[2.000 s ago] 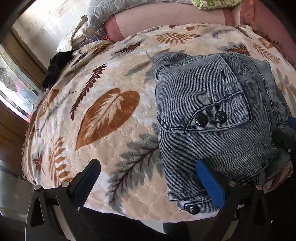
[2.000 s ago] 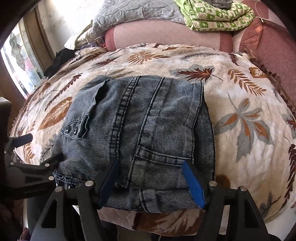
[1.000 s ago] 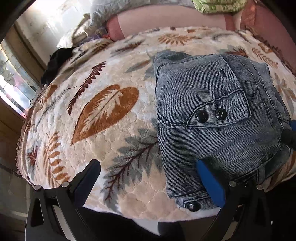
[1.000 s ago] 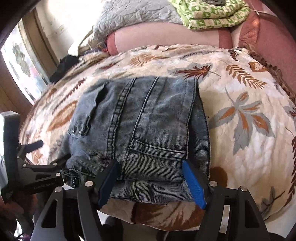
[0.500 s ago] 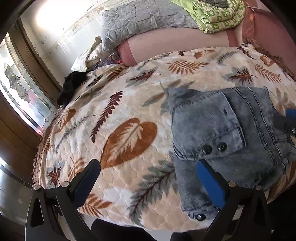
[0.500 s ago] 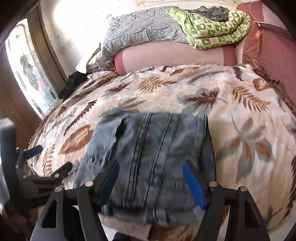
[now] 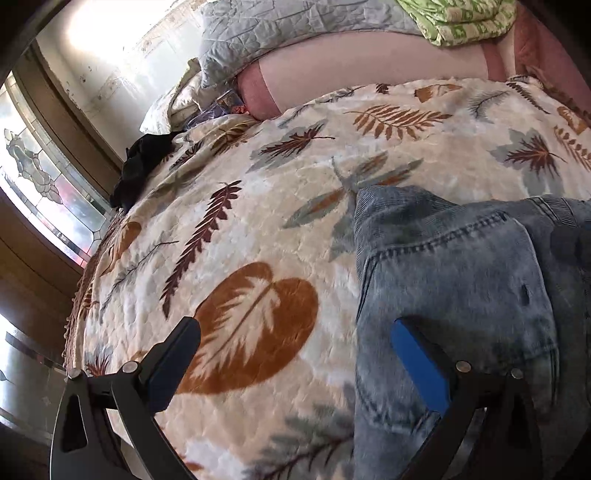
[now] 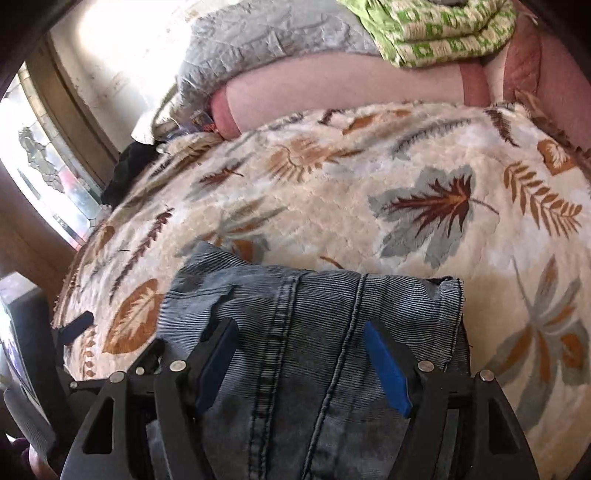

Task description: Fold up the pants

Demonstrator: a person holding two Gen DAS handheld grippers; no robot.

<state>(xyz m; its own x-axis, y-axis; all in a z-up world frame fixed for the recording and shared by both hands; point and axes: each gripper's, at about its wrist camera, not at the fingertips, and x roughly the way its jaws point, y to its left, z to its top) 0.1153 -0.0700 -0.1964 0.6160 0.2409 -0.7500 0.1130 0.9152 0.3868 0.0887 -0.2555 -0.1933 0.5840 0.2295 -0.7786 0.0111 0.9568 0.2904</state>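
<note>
While the folded pants [image 8: 314, 332] were seen lying flat near the middle of both views a moment ago, they are now seen much closer and lower, filling the bottom of the right wrist view and the lower right of the left wrist view [image 7: 461, 295]. Both cameras have been tipped up, so more of the wall and window at the upper left is shown. The pants are a thick bundle with several layers, so the folding looks almost done or done, and the bundle may be getting lifted or pulled toward the near edge of the bed, though this cannot be told for sure. The right claw [image 8: 299, 363] is seen with its two blue pads wide apart, and the denim is spread between and under them; nothing is pinched. The left claw [image 7: 295, 360] is also held wide open, with one pad over the leaf blanket [image 7: 258, 229] and the other pad over the edge of the pants. No boxes, baskets or bins are seen in either view, so nothing can be said about what is inside any. Only soft things are piled at the top of the frame: a grey quilt [image 8: 266, 48] and a green patterned cloth [image 8: 439, 33] are laid on a pink cushion [image 8: 332, 96]. A dark cloth [image 7: 144, 166] is seen at the left edge of the bed.
</note>
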